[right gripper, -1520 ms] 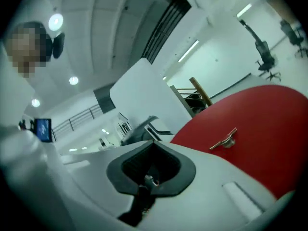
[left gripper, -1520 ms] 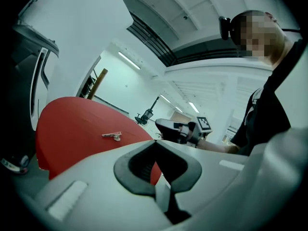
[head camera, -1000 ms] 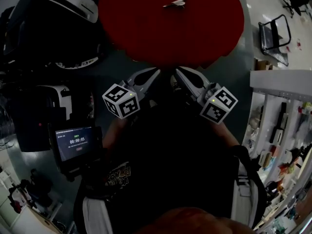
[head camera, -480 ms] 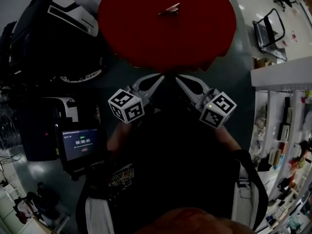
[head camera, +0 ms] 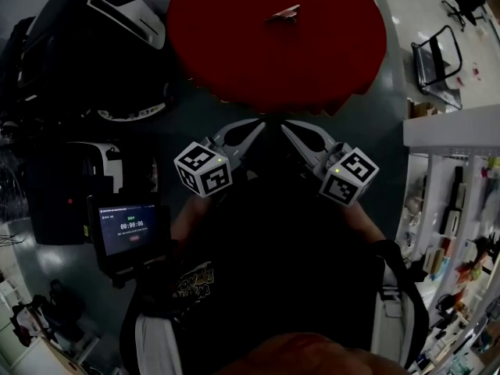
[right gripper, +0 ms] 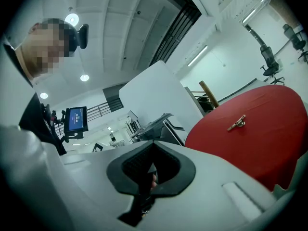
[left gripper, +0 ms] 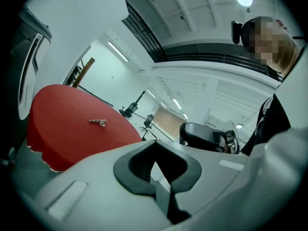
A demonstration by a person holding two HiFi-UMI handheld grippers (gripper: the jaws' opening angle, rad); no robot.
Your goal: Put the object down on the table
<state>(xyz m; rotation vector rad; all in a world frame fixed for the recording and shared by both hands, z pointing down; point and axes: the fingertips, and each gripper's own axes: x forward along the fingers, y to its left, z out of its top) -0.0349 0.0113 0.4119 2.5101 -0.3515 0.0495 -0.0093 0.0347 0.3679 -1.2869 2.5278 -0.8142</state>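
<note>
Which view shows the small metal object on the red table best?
The right gripper view: the small metal object is brightly lit and largest there, lying on the red table. The left gripper view shows it smaller; the head view shows it dim and distant.

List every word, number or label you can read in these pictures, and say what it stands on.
"00:00:06": timer on the small screen; its other lines are too small to read.
Print on the shirt: too blurred to read.
</note>
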